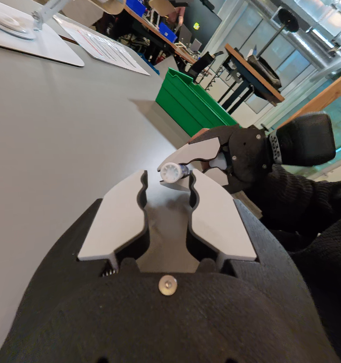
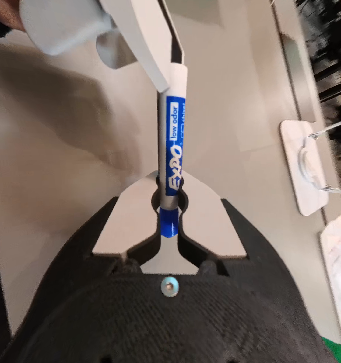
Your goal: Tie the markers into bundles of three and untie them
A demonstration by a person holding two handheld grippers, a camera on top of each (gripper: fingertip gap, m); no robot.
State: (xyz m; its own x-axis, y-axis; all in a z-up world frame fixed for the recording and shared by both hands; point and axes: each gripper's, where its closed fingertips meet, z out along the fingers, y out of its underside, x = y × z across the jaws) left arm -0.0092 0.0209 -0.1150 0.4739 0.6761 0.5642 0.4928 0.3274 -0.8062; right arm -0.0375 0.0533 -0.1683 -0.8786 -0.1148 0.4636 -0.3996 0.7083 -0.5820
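Note:
A whiteboard marker (image 2: 170, 141) with a grey barrel and a blue label is clamped in my right gripper (image 2: 169, 176), which is shut on it near its blue end (image 2: 167, 225). The marker points away from the right gripper over the grey table (image 2: 234, 98). In the left wrist view my left gripper (image 1: 168, 173) is open, and the marker's white end (image 1: 169, 172) sits right at the gap between its fingertips. The right gripper (image 1: 162, 175) comes in from the right there. In the right wrist view a left finger (image 2: 146, 49) overlaps the marker's far end.
A white base plate (image 1: 47, 49) with a clear stand and a round dish lies at the far left, also in the right wrist view (image 2: 303, 167). A laminated sheet (image 1: 110, 53) lies beside it. A green bin (image 1: 185, 104) stands past the table edge. A black sleeve (image 1: 303, 206) is at right. My hands' fingertips stand some 7 centimeters from each other.

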